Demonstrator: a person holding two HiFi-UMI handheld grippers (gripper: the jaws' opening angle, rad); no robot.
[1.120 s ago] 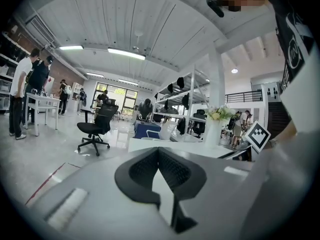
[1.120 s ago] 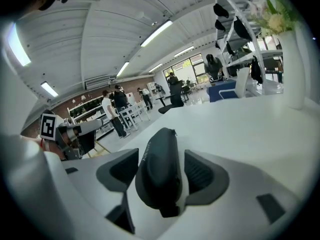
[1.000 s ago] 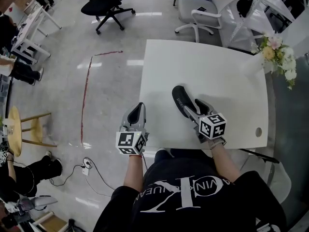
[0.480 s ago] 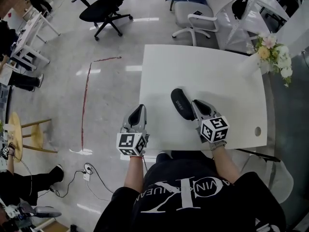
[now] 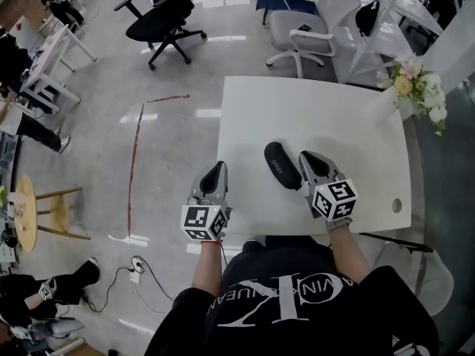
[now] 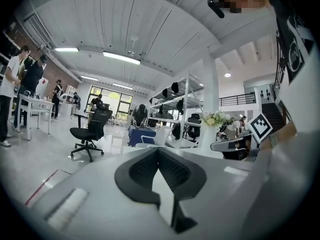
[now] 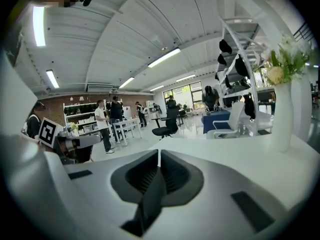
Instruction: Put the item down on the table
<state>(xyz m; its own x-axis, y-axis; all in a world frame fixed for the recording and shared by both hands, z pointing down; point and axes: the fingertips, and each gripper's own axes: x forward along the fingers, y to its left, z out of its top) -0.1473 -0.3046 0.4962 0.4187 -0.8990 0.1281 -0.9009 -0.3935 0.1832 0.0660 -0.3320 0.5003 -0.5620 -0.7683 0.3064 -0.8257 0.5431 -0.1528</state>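
Black case (image 5: pixel 283 165) lying flat on white table (image 5: pixel 326 102), long axis roughly parallel to and just left of R gripper (image 5: pixel 306 156), jaws just closed w/ nothing between; L gripper (image 5: pixel 216 167) also clenched empty, farther off by table's left edge.

Black white-lettered T-shirt (image 5: pixel 245 273); grey left claw (image 5: pixel 217 167) and right claw (image 5: pixel 305 155)

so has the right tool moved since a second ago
Yes. The right tool came off the black case, rightward across the table; its jaws have just been closing, nothing between them.
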